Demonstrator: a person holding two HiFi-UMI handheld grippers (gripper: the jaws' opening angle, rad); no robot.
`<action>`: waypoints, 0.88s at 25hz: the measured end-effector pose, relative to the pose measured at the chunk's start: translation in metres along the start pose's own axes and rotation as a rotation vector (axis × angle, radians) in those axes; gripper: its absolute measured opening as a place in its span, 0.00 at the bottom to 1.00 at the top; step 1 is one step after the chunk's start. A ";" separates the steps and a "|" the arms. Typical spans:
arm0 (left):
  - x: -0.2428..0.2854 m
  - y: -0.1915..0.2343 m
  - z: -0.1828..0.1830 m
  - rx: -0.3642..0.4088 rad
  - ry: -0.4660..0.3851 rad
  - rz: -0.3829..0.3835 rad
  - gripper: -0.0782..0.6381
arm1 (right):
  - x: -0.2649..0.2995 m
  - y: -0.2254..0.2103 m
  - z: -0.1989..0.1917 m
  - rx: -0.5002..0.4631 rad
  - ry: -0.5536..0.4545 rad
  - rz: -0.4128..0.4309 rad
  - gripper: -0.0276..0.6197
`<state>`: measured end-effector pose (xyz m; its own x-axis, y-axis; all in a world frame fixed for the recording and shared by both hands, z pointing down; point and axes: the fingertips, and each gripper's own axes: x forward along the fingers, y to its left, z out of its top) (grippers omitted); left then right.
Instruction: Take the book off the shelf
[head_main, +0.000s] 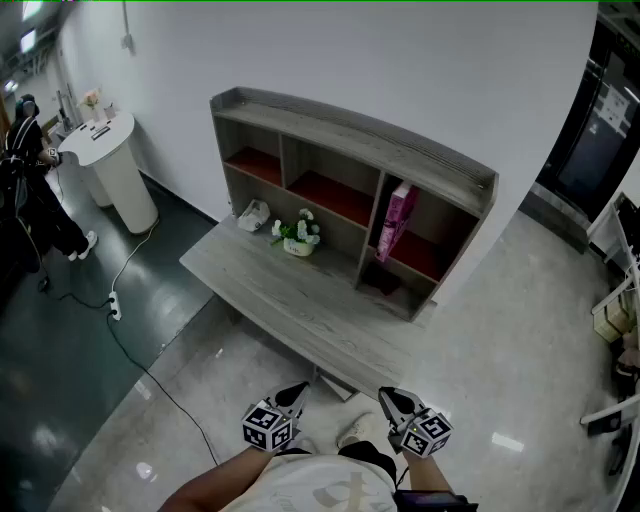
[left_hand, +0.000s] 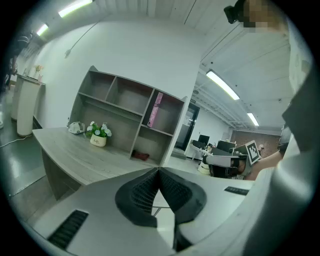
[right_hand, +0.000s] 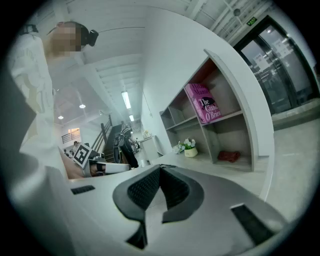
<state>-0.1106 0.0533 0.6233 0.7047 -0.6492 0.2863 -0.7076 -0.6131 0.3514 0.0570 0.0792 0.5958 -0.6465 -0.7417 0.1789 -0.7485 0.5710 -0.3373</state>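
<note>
A pink book (head_main: 397, 220) leans upright in the upper right compartment of the grey wooden shelf (head_main: 350, 135), which stands on a grey desk (head_main: 290, 300). The book also shows in the left gripper view (left_hand: 155, 110) and the right gripper view (right_hand: 205, 102). Both grippers are held low and close to my body, well short of the desk's front edge. My left gripper (head_main: 299, 390) is shut with nothing in it, its jaws meeting at the tip (left_hand: 159, 170). My right gripper (head_main: 388, 396) is likewise shut and empty (right_hand: 160, 167).
On the desk stand a small pot of white flowers (head_main: 300, 235) and a pale object (head_main: 253, 214). A dark red thing (head_main: 380, 280) lies in the lower right compartment. A white round stand (head_main: 115, 170), a person (head_main: 25, 190) and a floor cable (head_main: 130, 330) are at the left.
</note>
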 end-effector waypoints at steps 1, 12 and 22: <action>-0.004 0.001 0.000 0.001 -0.002 -0.001 0.11 | 0.000 0.004 0.000 0.000 -0.003 -0.001 0.05; -0.028 -0.001 0.000 0.006 -0.024 -0.017 0.11 | -0.001 0.024 -0.002 -0.002 -0.023 -0.034 0.05; -0.043 0.003 0.004 0.005 -0.047 -0.010 0.11 | 0.001 0.035 0.001 -0.006 -0.032 -0.044 0.05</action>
<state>-0.1432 0.0771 0.6081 0.7082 -0.6636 0.2410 -0.7012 -0.6214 0.3495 0.0309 0.0983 0.5837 -0.6078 -0.7770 0.1639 -0.7771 0.5395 -0.3241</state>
